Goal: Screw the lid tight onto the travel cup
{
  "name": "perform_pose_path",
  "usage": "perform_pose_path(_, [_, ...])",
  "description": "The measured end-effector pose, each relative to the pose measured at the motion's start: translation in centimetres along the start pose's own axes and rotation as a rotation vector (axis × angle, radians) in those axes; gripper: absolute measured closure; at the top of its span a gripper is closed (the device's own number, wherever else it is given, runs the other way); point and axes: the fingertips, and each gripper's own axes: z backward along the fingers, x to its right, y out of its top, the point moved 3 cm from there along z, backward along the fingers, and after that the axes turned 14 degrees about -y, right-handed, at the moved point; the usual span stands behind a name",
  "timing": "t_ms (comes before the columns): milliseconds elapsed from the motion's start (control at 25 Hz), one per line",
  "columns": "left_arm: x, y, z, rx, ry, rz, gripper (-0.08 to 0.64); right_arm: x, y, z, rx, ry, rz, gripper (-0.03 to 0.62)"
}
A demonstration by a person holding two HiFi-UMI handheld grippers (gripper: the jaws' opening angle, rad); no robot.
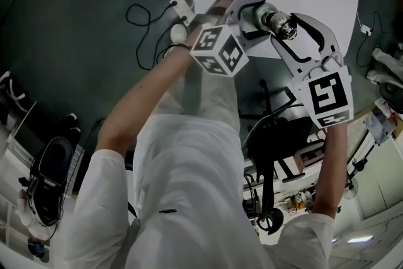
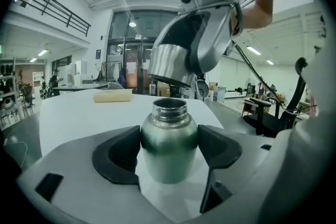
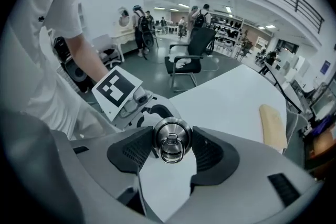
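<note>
The steel travel cup [image 2: 169, 149] is upright over the white table [image 2: 79, 118], its threaded mouth uncovered. My left gripper [image 2: 169, 136] is shut on it, with a dark pad against each side of the body. Just above the mouth, with a small gap, hangs the steel lid [image 2: 169, 64]. My right gripper [image 3: 172, 145] is shut on the lid [image 3: 172, 136], whose ring handle faces that camera. In the right gripper view the lid hides the cup. In the head view both grippers meet at the table's near edge, the left gripper [image 1: 255, 19] beside the right gripper [image 1: 286, 31].
A flat beige pad [image 2: 112, 95] lies farther back on the table. Off the table's edge are a black office chair [image 3: 191, 55], a power strip [image 1: 181, 9] with cables on the dark floor, and desks. People stand far off in the hall.
</note>
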Motion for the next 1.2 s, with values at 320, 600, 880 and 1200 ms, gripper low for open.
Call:
perform_pose_path(320, [0.0,0.0,-0.1,0.002,-0.028,-0.026,0.242,-0.9,-0.1,-1.4,-0.062,0.059,0.387,0.364])
perform_pose_path(600, [-0.3,-0.4,0.5,0.013,-0.038,-0.026,0.242,-1.2,-0.1,-2.0,-0.049,0.125,0.668,0.364])
perform_pose_path(880, [-0.4,-0.5,0.4,0.018,-0.038,-0.028,0.242,-1.8,-0.1,-2.4,-0.024,0.215,0.750,0.364])
perform_pose_path(1200, [-0.4,-0.7,0.3,0.027,-0.042,-0.031,0.242,-2.4,-0.6,-3.8,-0.067,0.303,0.850,0.364])
